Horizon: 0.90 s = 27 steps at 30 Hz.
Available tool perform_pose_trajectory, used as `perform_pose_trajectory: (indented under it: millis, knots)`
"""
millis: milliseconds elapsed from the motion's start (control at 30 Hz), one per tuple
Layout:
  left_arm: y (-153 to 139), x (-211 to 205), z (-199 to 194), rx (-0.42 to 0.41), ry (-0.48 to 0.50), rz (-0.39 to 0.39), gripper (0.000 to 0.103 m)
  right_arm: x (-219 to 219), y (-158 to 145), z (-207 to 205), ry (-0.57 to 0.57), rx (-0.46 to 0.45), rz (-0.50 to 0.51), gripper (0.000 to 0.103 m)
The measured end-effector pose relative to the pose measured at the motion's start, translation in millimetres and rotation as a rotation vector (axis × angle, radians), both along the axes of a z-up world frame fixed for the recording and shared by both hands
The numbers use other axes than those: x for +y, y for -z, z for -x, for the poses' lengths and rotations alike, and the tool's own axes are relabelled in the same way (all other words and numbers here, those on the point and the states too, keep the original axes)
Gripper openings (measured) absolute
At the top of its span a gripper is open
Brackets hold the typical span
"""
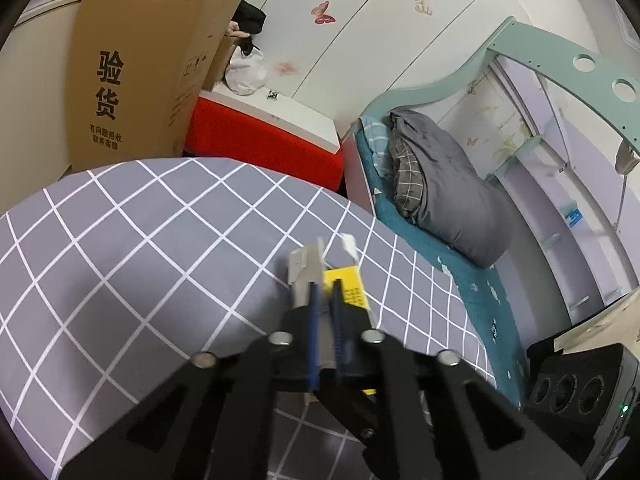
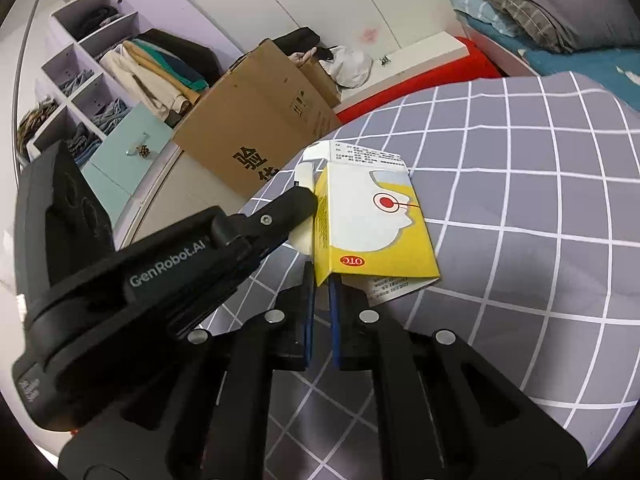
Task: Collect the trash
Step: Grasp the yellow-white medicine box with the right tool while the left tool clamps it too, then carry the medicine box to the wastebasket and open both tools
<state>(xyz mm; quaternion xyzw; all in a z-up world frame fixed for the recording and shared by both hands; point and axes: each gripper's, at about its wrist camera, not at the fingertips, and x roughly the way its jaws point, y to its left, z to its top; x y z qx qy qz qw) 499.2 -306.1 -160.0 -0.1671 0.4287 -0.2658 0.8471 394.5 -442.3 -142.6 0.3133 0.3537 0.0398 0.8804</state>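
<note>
Right tool [image 2: 322, 280], box [image 2: 372, 216] lengthwise beyond

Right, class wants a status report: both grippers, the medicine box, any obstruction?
Left gripper shut on the box's flap. Right gripper shut on the yellow medicine box. Box over the checked bedsheet. Nothing in the way.

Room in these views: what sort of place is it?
Probably a bedroom: a bunk bed with folded bedding, open wardrobe shelves of clothes, and a checked sheet.
</note>
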Motion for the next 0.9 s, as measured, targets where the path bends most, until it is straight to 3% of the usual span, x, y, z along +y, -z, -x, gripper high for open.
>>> perform_pose_trajectory:
  millis: [233, 433, 700, 900]
  knots:
    - [-2.8, 21.4, 1.2, 0.039, -0.04, 0.065, 0.001, 18.0, -8.2, 0.5, -0.056, -0.026, 0.035, 0.007]
    - [-14.2, 62.1, 11.9, 0.04, -0.097, 0.12, 0.0, 62.2, -26.0, 2.8, -0.167, -0.074, 0.092, 0.007]
    - [-35.7, 168.1, 44.9, 0.0, -0.225, 0.147, 0.0, 176.2, -42.6, 8.1, -0.341, -0.107, 0.144, 0.007]
    - [-40.8, 285.3, 78.5, -0.018, -0.337, 0.176, 0.0, 288.1, -43.6, 18.4, -0.482, -0.108, 0.183, 0.007]
